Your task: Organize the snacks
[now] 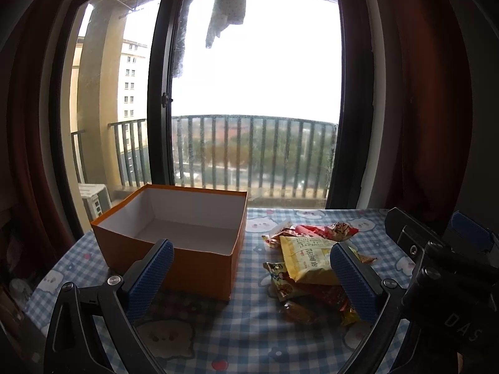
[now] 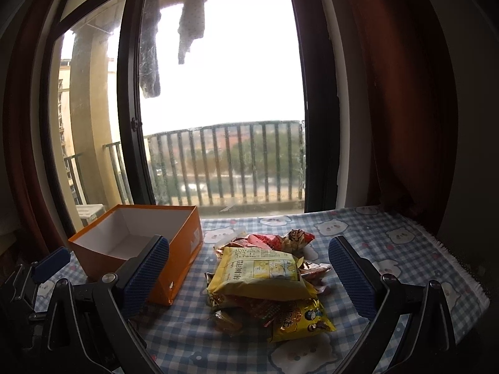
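Tongs first: your left tongs point(image 1: 249, 283) are spread wide w/ nothing between the blue pads, hovering over the worktop point(image 1: 249, 336) and aimed between the orange box point(image 1: 174, 243) and the snack pile point(image 1: 312, 265). Right tongs point(image 2: 249, 280) are spread wide too, empty, framing the pile from the near side.

Snacks sit heaped just beside the box's right wall, none inside yet; the box looks empty. Big yellow bag point(image 2: 262, 275) lies on top, a smaller yellow pack point(image 2: 299, 321) nearest you, red wrappers point(image 2: 274, 240) at the back.

Step in hand, as I read it: first pick w/ the right tongs. Take the top yellow bag by its near edge, pinch the seam, not the puffy middle. Lift straight up so the packs under it don't drag. Keep the left tongs near the box in case it slides.
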Tool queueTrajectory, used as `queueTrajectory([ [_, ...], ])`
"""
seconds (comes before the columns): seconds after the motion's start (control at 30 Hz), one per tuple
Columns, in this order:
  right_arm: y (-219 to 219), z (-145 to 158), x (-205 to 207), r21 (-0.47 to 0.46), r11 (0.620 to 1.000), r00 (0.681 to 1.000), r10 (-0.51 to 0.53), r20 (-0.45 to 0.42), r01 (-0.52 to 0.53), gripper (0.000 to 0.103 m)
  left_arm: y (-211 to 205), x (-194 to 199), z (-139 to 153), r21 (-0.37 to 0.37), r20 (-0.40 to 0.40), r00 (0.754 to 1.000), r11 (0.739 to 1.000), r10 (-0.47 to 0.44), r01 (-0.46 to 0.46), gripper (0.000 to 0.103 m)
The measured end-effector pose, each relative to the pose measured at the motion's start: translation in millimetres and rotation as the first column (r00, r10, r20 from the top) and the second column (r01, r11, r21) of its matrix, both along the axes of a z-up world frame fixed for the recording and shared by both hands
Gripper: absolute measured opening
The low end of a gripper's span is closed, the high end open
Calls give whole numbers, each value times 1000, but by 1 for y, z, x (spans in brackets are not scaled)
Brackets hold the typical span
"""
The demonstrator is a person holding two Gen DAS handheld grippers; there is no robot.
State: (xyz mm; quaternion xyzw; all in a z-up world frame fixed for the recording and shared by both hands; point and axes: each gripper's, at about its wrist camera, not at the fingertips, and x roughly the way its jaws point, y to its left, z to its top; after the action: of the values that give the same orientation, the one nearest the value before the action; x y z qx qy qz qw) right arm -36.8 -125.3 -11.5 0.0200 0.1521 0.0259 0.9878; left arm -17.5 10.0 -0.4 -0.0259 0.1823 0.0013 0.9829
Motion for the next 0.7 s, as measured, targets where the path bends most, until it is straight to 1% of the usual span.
queueTrajectory([
  [0.1,0,1,-3,2,1000,1000,17,-9,-17,103,-1,-3,2,7,10,1000,1000,3,-3,101],
  [0.3,1,1,-8,3,1000,1000,21,1,-21,103,-3,-9,4,26,32,999,1000,5,-6,100],
  [0.53,0,3,-12,4,999,999,35,20,-35,103,-5,-12,6,23,39,999,1000,3,-4,100],
  [0.7,0,3,-14,7,1000,1000,24,20,-24,103,-6,-12,6,24,39,999,1000,2,-3,99],
])
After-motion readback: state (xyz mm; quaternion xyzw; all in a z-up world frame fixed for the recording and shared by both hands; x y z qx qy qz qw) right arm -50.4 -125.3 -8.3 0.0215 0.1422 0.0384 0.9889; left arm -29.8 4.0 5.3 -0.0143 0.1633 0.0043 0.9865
